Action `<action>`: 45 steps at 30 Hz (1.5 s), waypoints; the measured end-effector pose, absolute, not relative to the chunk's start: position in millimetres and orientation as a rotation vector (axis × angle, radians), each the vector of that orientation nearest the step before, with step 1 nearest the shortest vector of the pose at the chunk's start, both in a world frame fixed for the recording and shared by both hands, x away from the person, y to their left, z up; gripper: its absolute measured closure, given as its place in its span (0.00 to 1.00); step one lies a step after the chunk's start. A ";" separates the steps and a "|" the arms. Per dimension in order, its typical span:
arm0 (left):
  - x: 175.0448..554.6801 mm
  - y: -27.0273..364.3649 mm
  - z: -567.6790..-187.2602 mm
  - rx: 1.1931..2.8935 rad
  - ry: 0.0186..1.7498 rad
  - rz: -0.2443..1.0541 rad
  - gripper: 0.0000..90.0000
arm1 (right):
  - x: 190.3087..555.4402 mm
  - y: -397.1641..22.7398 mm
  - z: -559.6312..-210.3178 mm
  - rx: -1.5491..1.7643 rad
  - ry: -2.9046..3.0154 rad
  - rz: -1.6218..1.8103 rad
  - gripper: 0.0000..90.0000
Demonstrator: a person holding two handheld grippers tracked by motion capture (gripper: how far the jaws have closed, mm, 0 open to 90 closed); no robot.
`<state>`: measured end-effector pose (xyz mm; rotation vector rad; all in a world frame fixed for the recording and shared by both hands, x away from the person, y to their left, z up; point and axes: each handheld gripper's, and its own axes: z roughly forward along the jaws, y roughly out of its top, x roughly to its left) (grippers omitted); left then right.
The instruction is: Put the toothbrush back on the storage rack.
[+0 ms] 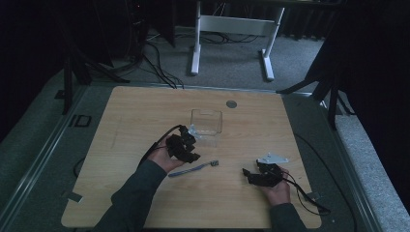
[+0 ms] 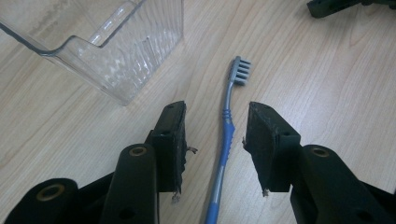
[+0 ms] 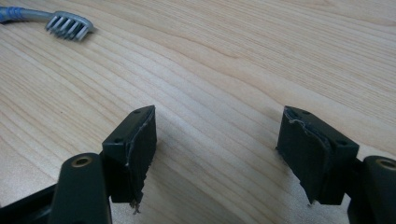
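High view: a wooden table [image 1: 145, 111] carries a clear plastic container [image 1: 206, 122] just above its centre, standing upright and open at the top. The left gripper [image 1: 186, 147] sits at 7 o'clock from the container, close to its near wall, held in the person's left hand [image 1: 164, 157]; whether it touches the container cannot be told here. A toothbrush [image 1: 193, 168] with a blue and grey handle lies flat on the table at 5 o'clock from that gripper, bristle head toward 3 o'clock. The right gripper [image 1: 249, 175] is at 4 o'clock from the table centre, well apart from the container, with its grey plate [image 1: 272, 158] on top and the right hand [image 1: 278, 191] behind it. Left gripper view: the jaws stand spread, one each side of the toothbrush [image 2: 225, 140] handle and apart from it (nothing is pinched); the bristle head points to 12 o'clock, and the container [image 2: 112, 46] stands at 10 o'clock, empty as far as the visible corner shows. The other gripper's tip [image 2: 336, 5] shows at 1 o'clock. Right gripper view: the jaws stand wide apart over bare table [image 3: 233, 70], holding nothing; the toothbrush [image 3: 65, 24] head lies at 11 o'clock, well away from them
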<state>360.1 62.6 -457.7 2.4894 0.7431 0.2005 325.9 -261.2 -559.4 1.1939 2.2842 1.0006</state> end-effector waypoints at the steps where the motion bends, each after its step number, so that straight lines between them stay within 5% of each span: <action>1: 360.0 62.2 -457.9 2.488 0.745 0.201 0.64 | 325.9 -261.2 -559.4 1.194 2.284 1.001 0.31; 45: 366.7 42.5 -487.0 2.675 0.710 0.124 0.63 | 326.4 -261.4 -559.4 1.190 2.289 1.002 0.31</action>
